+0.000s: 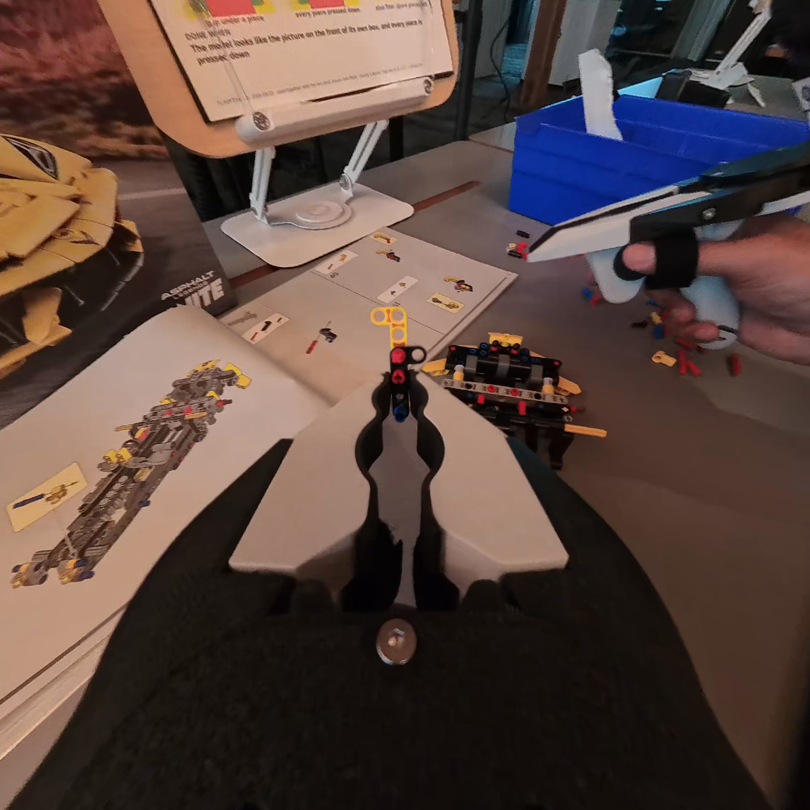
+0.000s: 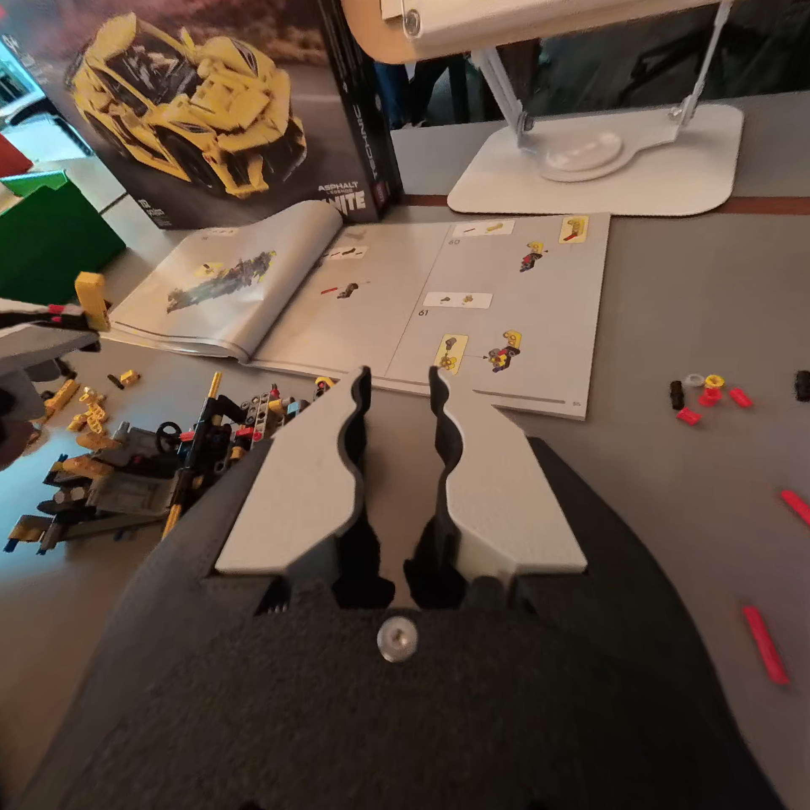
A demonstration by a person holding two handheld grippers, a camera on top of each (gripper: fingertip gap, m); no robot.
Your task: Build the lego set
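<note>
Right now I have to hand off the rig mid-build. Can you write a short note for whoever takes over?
Left gripper: shut on a small sub-assembly, a yellow angled beam with a black piece and red pins, held up above the open instruction booklet.
Right gripper: open and empty, over the booklet's near edge.
Partly built car chassis lies on the table, to the left gripper's right.
Loose pieces: red, black and yellow bits at the right gripper's right, yellow bits at its left.
Done: chassis started, sub-assembly partly pinned.
Left: finish the sub-assembly, join it to the chassis, build on toward the car on the box.
</note>
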